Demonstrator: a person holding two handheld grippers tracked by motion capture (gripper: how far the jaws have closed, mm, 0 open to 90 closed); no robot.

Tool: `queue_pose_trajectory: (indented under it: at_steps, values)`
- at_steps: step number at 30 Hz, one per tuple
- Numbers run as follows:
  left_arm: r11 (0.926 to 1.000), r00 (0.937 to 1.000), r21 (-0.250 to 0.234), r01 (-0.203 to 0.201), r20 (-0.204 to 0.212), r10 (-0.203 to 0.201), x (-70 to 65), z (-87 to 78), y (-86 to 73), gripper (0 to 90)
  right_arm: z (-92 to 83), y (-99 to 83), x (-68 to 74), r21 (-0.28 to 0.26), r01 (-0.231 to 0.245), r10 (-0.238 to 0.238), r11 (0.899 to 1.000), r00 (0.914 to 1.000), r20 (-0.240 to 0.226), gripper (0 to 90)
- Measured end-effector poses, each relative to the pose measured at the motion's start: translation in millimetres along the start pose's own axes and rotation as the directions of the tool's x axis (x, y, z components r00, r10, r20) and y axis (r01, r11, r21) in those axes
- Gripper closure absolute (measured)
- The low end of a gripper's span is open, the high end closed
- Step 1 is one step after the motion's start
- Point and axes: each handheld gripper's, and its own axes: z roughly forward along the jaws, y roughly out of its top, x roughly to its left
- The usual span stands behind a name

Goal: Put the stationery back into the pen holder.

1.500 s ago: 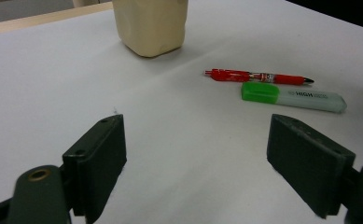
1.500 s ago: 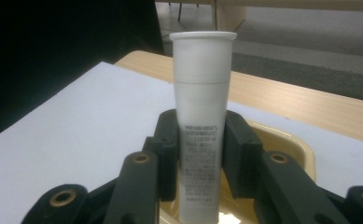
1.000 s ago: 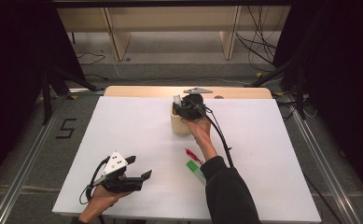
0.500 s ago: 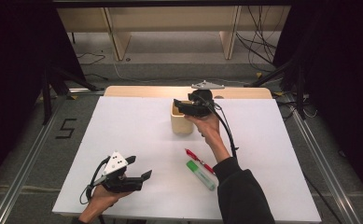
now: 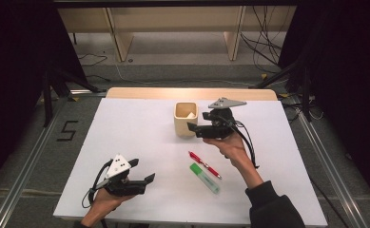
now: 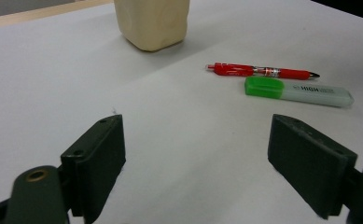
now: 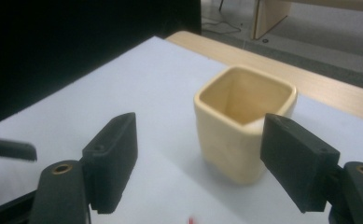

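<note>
High view: right gripper beside cup, fingers just spread, nothing betw.
Left gripper: fingers released, over worktop.

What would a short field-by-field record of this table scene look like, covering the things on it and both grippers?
surface: white table
cup: cream square cup, upright, something white inside
pen: red pen, lying flat
highlighter: green-capped highlighter, beside the pen, apart from the cup
right gripper: right gripper beside the cup, jaws just been opening, nothing between them
left gripper: left gripper near the front edge, jaws open, empty
</note>
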Motion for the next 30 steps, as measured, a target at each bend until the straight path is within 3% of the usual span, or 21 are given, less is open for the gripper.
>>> queue_pose_trajectory:
  at_steps: [3,16,19,30]
  values:
    - [1.0,1.0,0.004,0.004,0.004,-0.004,0.5,0.4,-0.3,18.4,-7.1,-10.9,3.6,0.022,0.004,-0.004,1.0,0.9999,0.015,28.0]
    - [0.9999,0.9999,-0.003,0.011,0.007,-0.011,0.7,0.0,-0.6,18.2,-20.3,-50.4,21.1,0.048,0.019,-0.018,0.999,0.9996,-0.023,27.8]
    - [0.9999,0.9999,-0.005,0.01,0.004,-0.01,0.7,-0.3,-0.5,18.2,-19.4,-55.4,25.3,0.084,0.046,-0.044,0.995,0.9986,-0.03,27.3]
    - [0.9998,0.9999,-0.014,0.014,0.009,-0.014,1.0,-0.9,-0.1,18.1,-15.0,-70.5,31.1,0.175,0.065,-0.059,0.982,0.9974,-0.041,27.2]
